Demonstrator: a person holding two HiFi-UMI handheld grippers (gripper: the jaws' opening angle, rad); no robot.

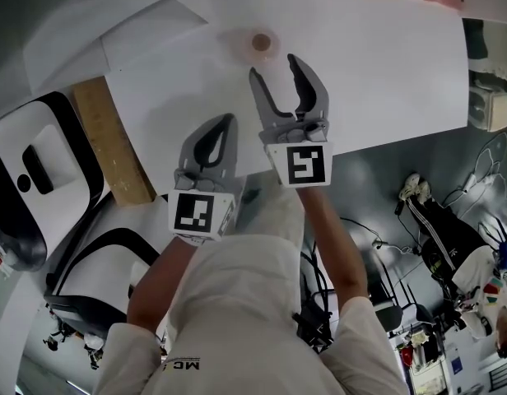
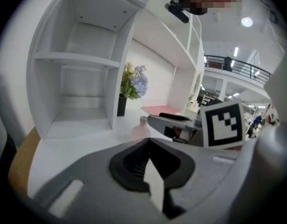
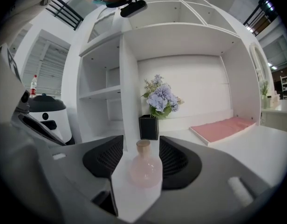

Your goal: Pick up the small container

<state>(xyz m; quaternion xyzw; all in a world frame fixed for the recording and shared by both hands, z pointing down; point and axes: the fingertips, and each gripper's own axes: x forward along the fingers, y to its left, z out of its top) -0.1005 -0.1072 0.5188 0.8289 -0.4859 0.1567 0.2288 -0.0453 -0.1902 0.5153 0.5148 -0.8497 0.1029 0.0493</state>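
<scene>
Left tongs (image 1: pixel 227 122) clenched, nothing between them, at near edge of white counter (image 1: pixel 385 64). Right tongs (image 1: pixel 276 67) farther forward, released, spread wide. Small pink bottle (image 1: pixel 260 42) upright on counter just beyond their tips, untouched. Behind it: black vase of flowers (image 3: pixel 148 127), pink mat (image 3: pixel 222 126).

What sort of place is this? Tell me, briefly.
Probably a home-style mock-up set inside a larger lab or workshop hall. It has a white desk with built-in shelves and a vase of flowers, with a railed balcony beyond it.
</scene>
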